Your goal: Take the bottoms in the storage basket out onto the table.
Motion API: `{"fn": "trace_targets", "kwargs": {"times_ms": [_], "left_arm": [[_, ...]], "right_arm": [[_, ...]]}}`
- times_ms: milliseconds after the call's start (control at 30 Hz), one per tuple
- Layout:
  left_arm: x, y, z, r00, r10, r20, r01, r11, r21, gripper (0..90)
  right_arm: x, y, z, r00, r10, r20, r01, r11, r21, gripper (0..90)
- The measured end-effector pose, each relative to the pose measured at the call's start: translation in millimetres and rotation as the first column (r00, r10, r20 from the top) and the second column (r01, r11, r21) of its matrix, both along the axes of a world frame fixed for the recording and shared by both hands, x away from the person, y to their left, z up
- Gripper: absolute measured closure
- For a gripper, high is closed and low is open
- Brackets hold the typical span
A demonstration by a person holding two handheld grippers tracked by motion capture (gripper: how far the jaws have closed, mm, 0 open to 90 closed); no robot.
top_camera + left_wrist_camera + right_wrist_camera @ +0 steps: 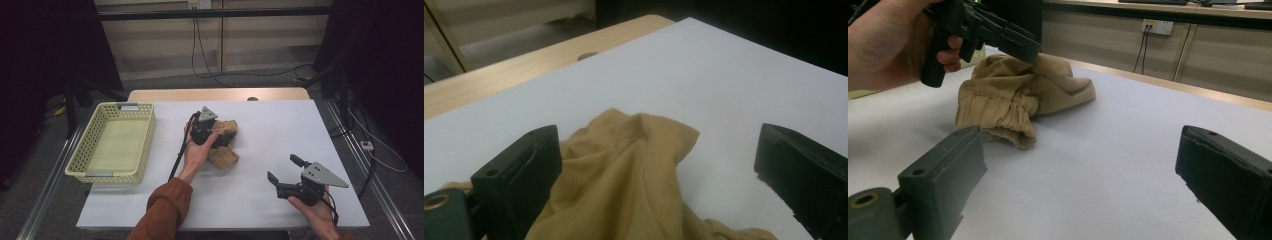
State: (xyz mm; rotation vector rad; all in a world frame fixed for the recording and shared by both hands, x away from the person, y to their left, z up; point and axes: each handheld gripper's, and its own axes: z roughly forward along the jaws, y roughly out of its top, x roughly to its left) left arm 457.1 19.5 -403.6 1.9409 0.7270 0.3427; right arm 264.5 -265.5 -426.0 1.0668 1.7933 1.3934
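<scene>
Where crumpled tan cloth (224, 142) bunches softly, left gripper (659, 170) jaws spread; right gripper (283, 175) jaws spread.

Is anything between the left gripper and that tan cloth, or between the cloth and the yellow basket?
Nothing visible. The left gripper hangs right over the tan cloth, jaws open around a fold. Between the cloth and the yellow basket lies bare white table. The right gripper sits well off to the other side.

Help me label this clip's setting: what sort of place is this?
Probably an indoor lab or recording room: a white-topped work table on grey carpet, black curtains at the sides, and cables running to a wall power socket.
</scene>
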Motion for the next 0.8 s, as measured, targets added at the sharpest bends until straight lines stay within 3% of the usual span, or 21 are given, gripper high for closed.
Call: {"fn": "trace_targets", "kwargs": {"times_ms": [133, 333, 600, 800], "left_arm": [[-0.9, -1.1, 5.5, 0.9996, -0.021, 0.017, 0.021, 0.9998, 0.005, 8.4], [-4.1, 1.0, 12.3, 0.9991, -0.008, 0.041, 0.007, 0.9999, 0.008, 6.6], [-9.5, 5.9, 22.2, 0.9987, -0.029, 0.041, 0.029, 0.9996, 0.003, 6.4], [-17.6, 6.7, 31.0, 0.9964, -0.04, 0.074, 0.039, 0.9991, 0.014, 5.8]], "right_arm": [[-1.0, 0.7, 0.1, 1.0, -0.001, -0.001, 0.001, 1.0, -0.002, 5.3], [-2.0, -1.7, 0.1, 0.9999, -0.016, -0.002, 0.016, 1.0, -0.003, 5.3], [-3.0, -1.0, 0.6, 0.9999, -0.017, 0.001, 0.017, 1.0, -0.013, 5.3], [-4.4, -0.5, 1.0, 0.9999, -0.015, 0.002, 0.015, 1.0, -0.013, 5.3]]}}
